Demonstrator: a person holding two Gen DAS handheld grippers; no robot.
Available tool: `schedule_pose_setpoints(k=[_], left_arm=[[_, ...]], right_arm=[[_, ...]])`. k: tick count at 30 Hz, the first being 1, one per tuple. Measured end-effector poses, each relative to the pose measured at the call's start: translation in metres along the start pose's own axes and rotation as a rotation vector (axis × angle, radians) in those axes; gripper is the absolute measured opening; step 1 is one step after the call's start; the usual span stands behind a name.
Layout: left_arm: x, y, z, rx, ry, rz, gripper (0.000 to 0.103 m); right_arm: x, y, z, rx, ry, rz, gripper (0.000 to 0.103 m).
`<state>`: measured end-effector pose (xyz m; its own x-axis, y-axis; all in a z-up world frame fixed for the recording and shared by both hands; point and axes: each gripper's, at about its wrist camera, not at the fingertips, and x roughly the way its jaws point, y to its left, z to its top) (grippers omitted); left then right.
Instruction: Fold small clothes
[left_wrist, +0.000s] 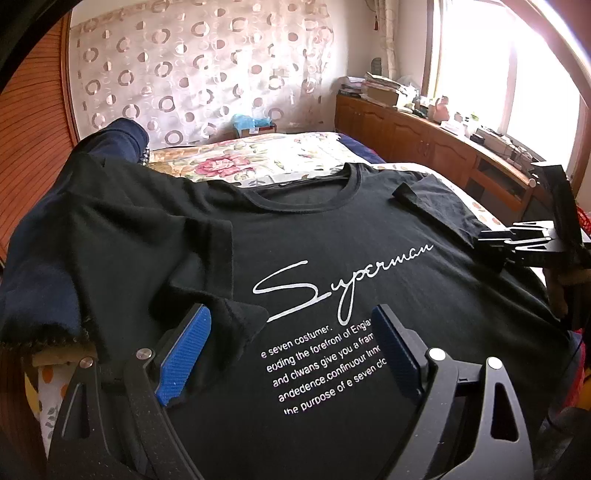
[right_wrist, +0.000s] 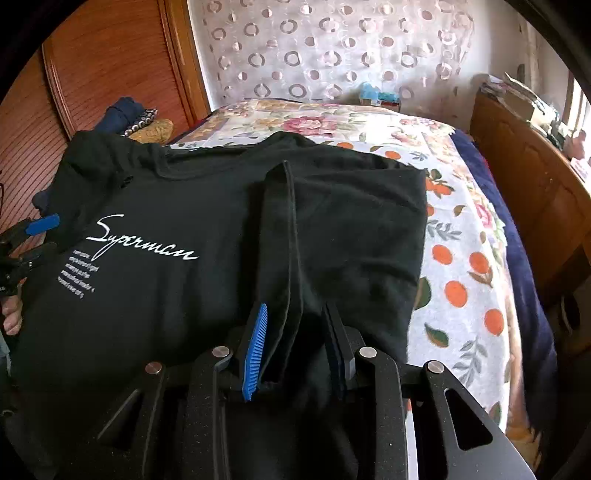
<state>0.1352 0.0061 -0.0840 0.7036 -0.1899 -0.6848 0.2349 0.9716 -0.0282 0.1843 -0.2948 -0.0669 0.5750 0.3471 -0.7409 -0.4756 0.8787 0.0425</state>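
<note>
Clearly, a black T-shirt (left_wrist: 332, 236) is seen spread face up on a bed (right_wrist: 461, 258) covered by a floral and orange-print sheet, its white "Superman" lettering (left_wrist: 340, 284) serving as the landmark. The left gripper (left_wrist: 291, 354) is angled down over the shirt just below that lettering, its blue pads (left_wrist: 184, 354) held wide apart, with small printed lines visible between them and nothing pinched. A folded-in sleeve (left_wrist: 207, 266) lies left of the lettering, its corner close beside the left pad. The right gripper (right_wrist: 295, 347) is tilted down to the right of the lettering, its jaws partly parted around a raised ridge of the other sleeve (right_wrist: 288, 236), which is folded over the chest; whether the pads press the cloth cannot be told. Beside the left gripper, part of a hand (right_wrist: 11, 317) is glimpsed.
</note>
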Motion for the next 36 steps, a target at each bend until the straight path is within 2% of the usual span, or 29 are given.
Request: schedule_pose_setpoints(k=[7, 16, 21, 26, 29, 33, 34, 36], left_arm=[[0.001, 0.001, 0.0, -0.003, 0.0, 0.001, 0.089], [0.002, 0.004, -0.001, -0.013, 0.001, 0.01, 0.089], [0.0, 0.01, 0.001, -0.017, -0.007, 0.029, 0.089], [-0.005, 0.027, 0.008, -0.031, -0.026, 0.077, 0.089], [-0.007, 0.04, 0.018, -0.028, -0.04, 0.113, 0.089], [-0.009, 0.061, 0.034, -0.035, -0.061, 0.152, 0.089], [-0.01, 0.068, 0.039, -0.04, -0.069, 0.157, 0.087], [-0.01, 0.078, 0.045, -0.045, -0.069, 0.17, 0.078]], right_arm=[[-0.002, 0.01, -0.003, -0.018, 0.007, 0.074, 0.031], [0.002, 0.027, -0.001, -0.067, 0.005, 0.126, 0.031], [0.004, 0.017, 0.013, -0.075, -0.018, 0.086, 0.031], [0.011, -0.009, 0.033, -0.065, -0.056, 0.002, 0.031], [0.022, -0.025, 0.043, -0.062, -0.053, -0.049, 0.032], [0.042, -0.033, 0.054, -0.062, -0.034, -0.076, 0.032], [0.048, -0.033, 0.057, -0.061, -0.029, -0.078, 0.032], [0.058, -0.035, 0.059, -0.059, -0.016, -0.081, 0.032]])
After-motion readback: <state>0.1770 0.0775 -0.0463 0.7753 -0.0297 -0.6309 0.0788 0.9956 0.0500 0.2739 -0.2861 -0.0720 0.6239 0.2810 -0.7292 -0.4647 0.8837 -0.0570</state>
